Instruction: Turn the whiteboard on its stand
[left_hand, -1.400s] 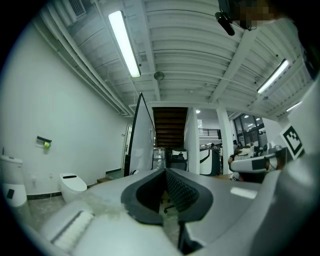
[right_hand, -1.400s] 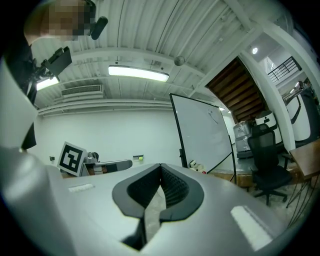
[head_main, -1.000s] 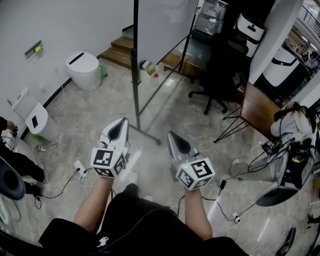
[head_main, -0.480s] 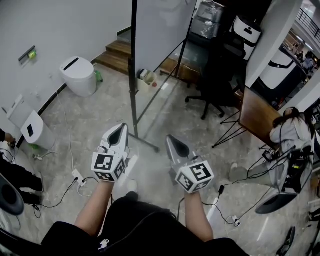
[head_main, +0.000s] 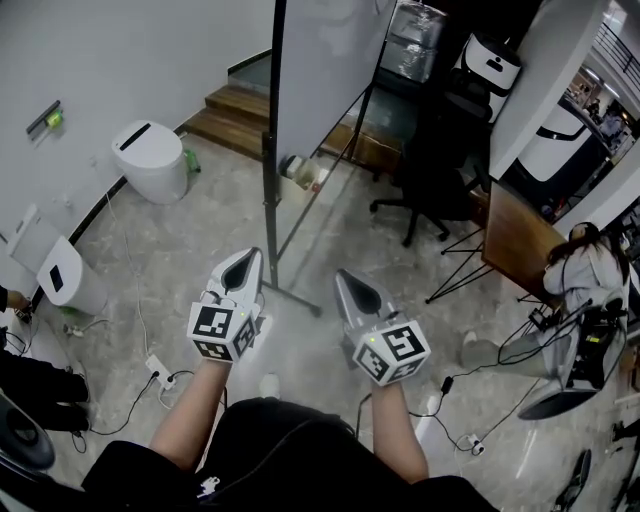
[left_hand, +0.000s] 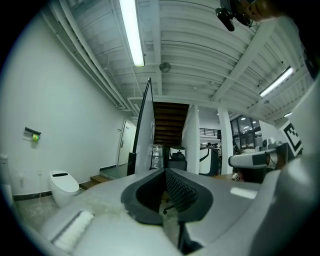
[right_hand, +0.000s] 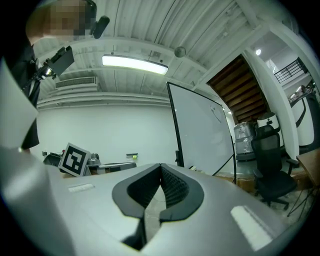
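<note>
The whiteboard (head_main: 330, 60) stands on its black frame stand (head_main: 271, 190) straight ahead, with the stand's foot (head_main: 296, 299) on the floor just beyond my grippers. My left gripper (head_main: 245, 262) and right gripper (head_main: 352, 281) are held side by side, pointing level at the stand and apart from it. Both are shut with nothing between the jaws. The left gripper view catches the whiteboard (left_hand: 145, 135) nearly edge-on past the shut left gripper (left_hand: 165, 173). From the right gripper view, the whiteboard (right_hand: 202, 132) shows its white face beyond the shut right gripper (right_hand: 161, 167).
A white toilet-like unit (head_main: 152, 160) and a white bin (head_main: 62, 272) stand by the left wall. Wooden steps (head_main: 235, 110) lie behind the board. A black office chair (head_main: 430, 175), a wooden panel (head_main: 515, 225) and a seated person (head_main: 585, 265) are at the right. Cables (head_main: 160, 368) trail on the floor.
The person has stepped closer to the whiteboard, carrying both grippers forward together. The stand's foot now lies nearer the fingertips. Both grippers stay shut.
</note>
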